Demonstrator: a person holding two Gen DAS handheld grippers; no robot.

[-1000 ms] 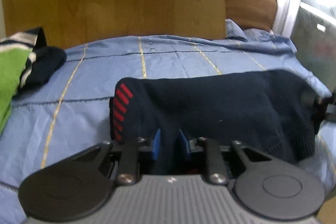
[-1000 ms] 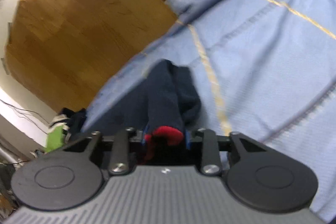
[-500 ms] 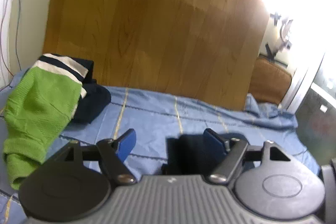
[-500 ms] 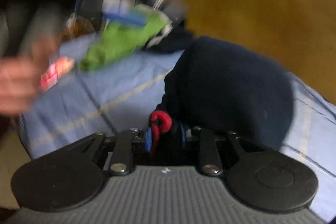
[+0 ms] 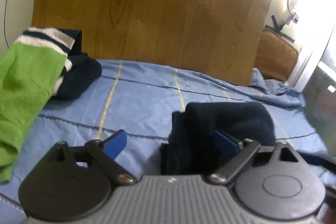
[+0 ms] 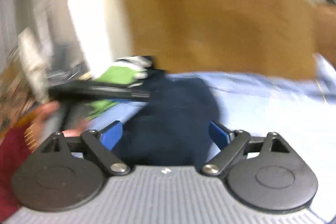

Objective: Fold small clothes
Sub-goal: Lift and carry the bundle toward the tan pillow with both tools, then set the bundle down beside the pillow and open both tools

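I count one dark blue sock [image 5: 222, 129] folded on the blue sheet [image 5: 142, 102]. At the sheet's left edge I see one green sock [image 5: 23, 85] and one more dark blue sock [image 5: 79, 79]. That makes three socks, one sheet.

Navy sock [image 5: 226, 125] front and centre, a solid dark blue knit. Under it, the bedsheet [image 5: 142, 102] is pale blue, crossed by thin yellow stripes and finer dark blue lines into a grid. Left of the navy sock, a bright green sock [image 5: 23, 81] with a white-and-navy banded cuff, and beside that another dark navy garment [image 5: 82, 75]. Behind the navy sock, the headboard [image 5: 157, 9] is warm brown woodgrain. The left tool [image 5: 172, 142] has blue pads on black arms with a grey ribbed body; the right tool [image 6: 166, 133] has the same colours.
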